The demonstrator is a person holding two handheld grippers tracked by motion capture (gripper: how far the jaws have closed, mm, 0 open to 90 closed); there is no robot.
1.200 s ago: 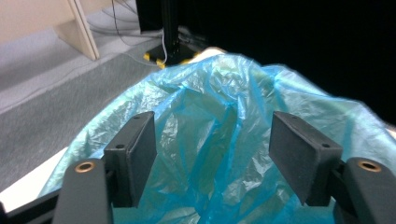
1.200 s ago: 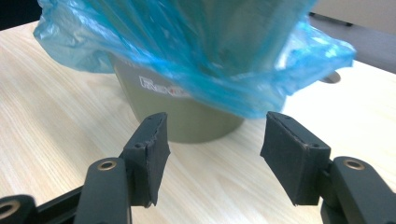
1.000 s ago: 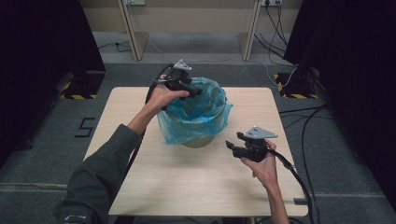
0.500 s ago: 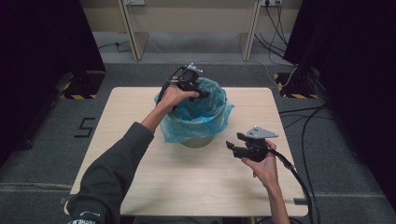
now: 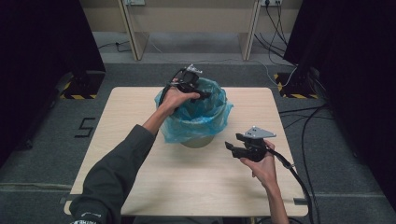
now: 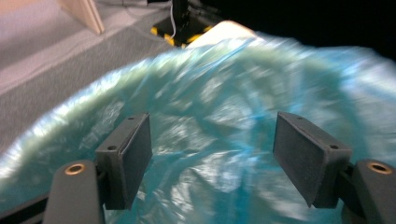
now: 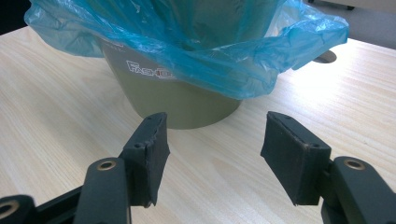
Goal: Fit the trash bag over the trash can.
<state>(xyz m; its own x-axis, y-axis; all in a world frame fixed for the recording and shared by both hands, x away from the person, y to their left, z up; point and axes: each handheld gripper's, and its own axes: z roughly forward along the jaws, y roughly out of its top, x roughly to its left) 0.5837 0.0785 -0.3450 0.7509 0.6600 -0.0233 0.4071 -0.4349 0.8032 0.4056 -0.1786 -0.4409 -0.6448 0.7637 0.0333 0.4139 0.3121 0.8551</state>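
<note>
Pale wood-grain table (image 5: pixel 140 186), high view: an olive-green bin (image 5: pixel 198 140) lined with a blue plastic bag (image 5: pixel 198 119) stands slightly behind the table's centre, the bag's hem folded down over the rim. The left gripper (image 5: pixel 205 94) hovers over the bin's rear-left rim, reached across by a dark-sleeved forearm (image 5: pixel 121 172). The right gripper (image 5: pixel 229 145) is held just right of the bin, apart from it, pointing at its base. Bare tabletop surrounds the bin on every side, widest toward the near edge.

Left gripper view: the left gripper (image 6: pixel 212 156) has its jaws spread wide, nothing between the pads; crinkled blue bag (image 6: pixel 224 116), somewhat blurred, lies beyond and below them.

Right gripper view: the right gripper (image 7: pixel 215 154) also has its jaws well apart and empty, low over the table (image 7: pixel 56 116). The bin's tapered wall (image 7: pixel 187 102) stands just beyond the pads, with bare wood between; the bag's hem (image 7: pixel 233 65) overhangs it.
</note>
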